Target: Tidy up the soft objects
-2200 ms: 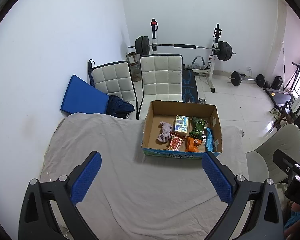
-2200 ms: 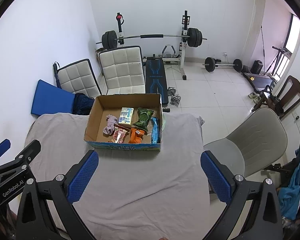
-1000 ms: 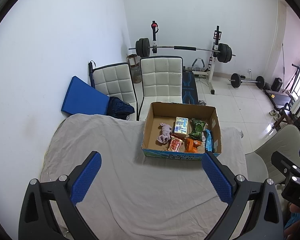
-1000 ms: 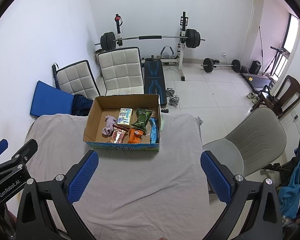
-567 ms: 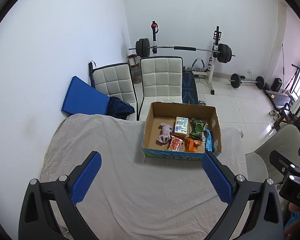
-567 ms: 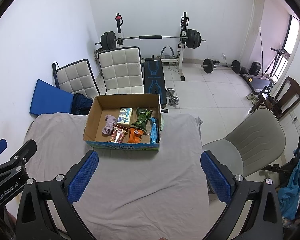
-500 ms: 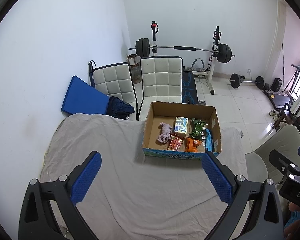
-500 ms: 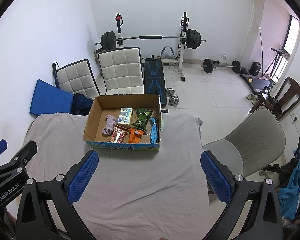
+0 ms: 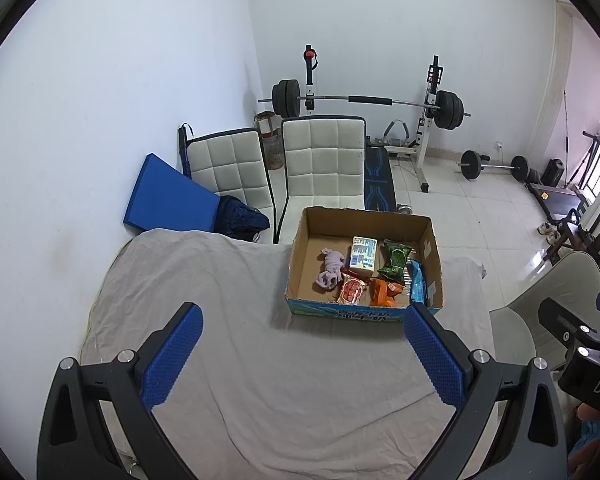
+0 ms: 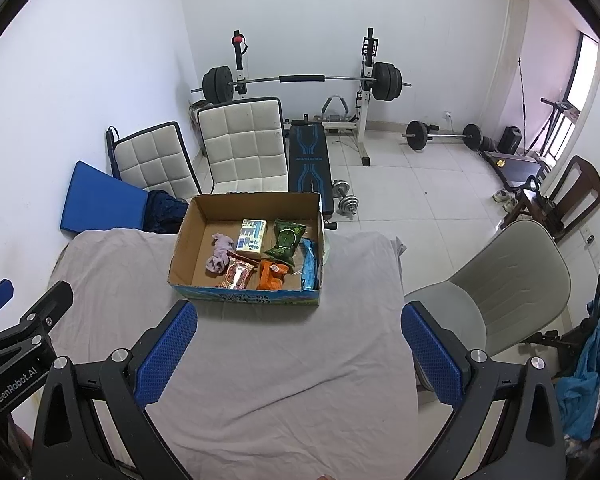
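Observation:
An open cardboard box point(image 9: 300, 248) point(image 10: 184, 236) stands at the far side of the cloth-covered table point(image 9: 228, 340) point(image 10: 268, 368). Inside lie a lilac cloth point(image 9: 330, 273) point(image 10: 219, 258), a yellow-white packet point(image 9: 363, 257) point(image 10: 252, 236), a green pouch point(image 9: 396, 264) point(image 10: 286, 243), a red packet point(image 9: 352, 290) point(image 10: 237, 274), an orange pouch point(image 9: 386, 292) point(image 10: 273, 275) and a blue packet point(image 9: 418, 284) point(image 10: 309, 266). My left gripper point(image 9: 300, 360) is open and empty above the near table. My right gripper point(image 10: 298, 352) is open and empty too, nearer the right edge.
Two white padded chairs point(image 9: 320, 160) point(image 10: 240, 144) and a blue mat point(image 9: 168, 200) stand behind the table. A grey chair point(image 10: 500, 292) is at the right. A barbell rack point(image 10: 300, 80) and weights stand by the back wall.
Both grippers have drifted back very slightly from the box. Nothing was gripped or moved.

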`<action>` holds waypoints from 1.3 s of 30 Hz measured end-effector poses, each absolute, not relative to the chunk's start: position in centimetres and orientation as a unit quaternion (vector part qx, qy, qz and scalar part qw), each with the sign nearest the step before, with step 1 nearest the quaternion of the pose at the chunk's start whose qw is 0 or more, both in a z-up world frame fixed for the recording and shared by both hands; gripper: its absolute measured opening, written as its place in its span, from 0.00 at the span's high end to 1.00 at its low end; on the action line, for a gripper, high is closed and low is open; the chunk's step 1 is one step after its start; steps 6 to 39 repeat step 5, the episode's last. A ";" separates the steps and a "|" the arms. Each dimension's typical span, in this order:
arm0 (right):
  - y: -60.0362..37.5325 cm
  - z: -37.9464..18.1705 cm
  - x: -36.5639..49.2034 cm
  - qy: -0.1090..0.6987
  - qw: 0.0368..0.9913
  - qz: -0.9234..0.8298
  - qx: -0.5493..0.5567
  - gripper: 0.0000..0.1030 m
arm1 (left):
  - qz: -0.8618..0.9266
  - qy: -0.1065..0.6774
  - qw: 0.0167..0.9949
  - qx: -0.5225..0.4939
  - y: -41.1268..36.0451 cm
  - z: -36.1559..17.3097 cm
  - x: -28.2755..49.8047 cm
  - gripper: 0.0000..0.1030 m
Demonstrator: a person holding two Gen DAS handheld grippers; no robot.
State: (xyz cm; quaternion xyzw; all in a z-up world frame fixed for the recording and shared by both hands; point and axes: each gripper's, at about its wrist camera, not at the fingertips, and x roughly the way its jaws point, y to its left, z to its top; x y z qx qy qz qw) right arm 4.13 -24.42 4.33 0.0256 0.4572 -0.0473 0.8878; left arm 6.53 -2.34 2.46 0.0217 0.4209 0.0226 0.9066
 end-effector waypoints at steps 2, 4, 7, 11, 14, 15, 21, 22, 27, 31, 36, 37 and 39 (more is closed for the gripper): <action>-24.4 4.6 4.1 0.457 0.888 -0.047 0.025 0.00 | 0.023 0.419 0.908 0.022 -2.4 2.6 6.4 0.00; -24.3 4.7 4.1 0.457 0.888 -0.045 0.024 0.00 | 0.022 0.416 0.909 0.021 -2.4 2.7 6.3 0.00; -24.3 4.7 4.1 0.457 0.888 -0.046 0.024 0.00 | 0.022 0.416 0.909 0.023 -2.5 2.7 6.3 0.00; -24.3 4.7 4.1 0.457 0.888 -0.046 0.024 0.00 | 0.022 0.416 0.909 0.023 -2.5 2.7 6.3 0.00; -24.3 4.7 4.1 0.457 0.888 -0.046 0.024 0.00 | 0.022 0.416 0.909 0.023 -2.5 2.7 6.3 0.00; -24.3 4.7 4.1 0.457 0.888 -0.046 0.024 0.00 | 0.022 0.416 0.909 0.023 -2.5 2.7 6.3 0.00; -24.3 4.7 4.1 0.457 0.888 -0.046 0.024 0.00 | 0.022 0.416 0.909 0.023 -2.5 2.7 6.3 0.00; -24.3 4.7 4.1 0.457 0.888 -0.046 0.024 0.00 | 0.022 0.416 0.909 0.023 -2.5 2.7 6.3 0.00; -24.3 4.7 4.1 0.457 0.888 -0.046 0.024 0.00 | 0.022 0.416 0.909 0.023 -2.5 2.7 6.3 0.00; -24.3 4.7 4.1 0.457 0.888 -0.046 0.024 0.00 | 0.022 0.416 0.909 0.023 -2.5 2.7 6.3 0.00; -24.3 4.7 4.1 0.457 0.888 -0.046 0.024 0.00 | 0.022 0.416 0.909 0.023 -2.5 2.7 6.3 0.00; -24.3 4.7 4.1 0.457 0.888 -0.046 0.024 0.00 | 0.022 0.416 0.909 0.023 -2.5 2.7 6.3 0.00; -24.3 4.7 4.1 0.457 0.888 -0.046 0.024 0.00 | 0.022 0.416 0.909 0.023 -2.5 2.7 6.3 0.00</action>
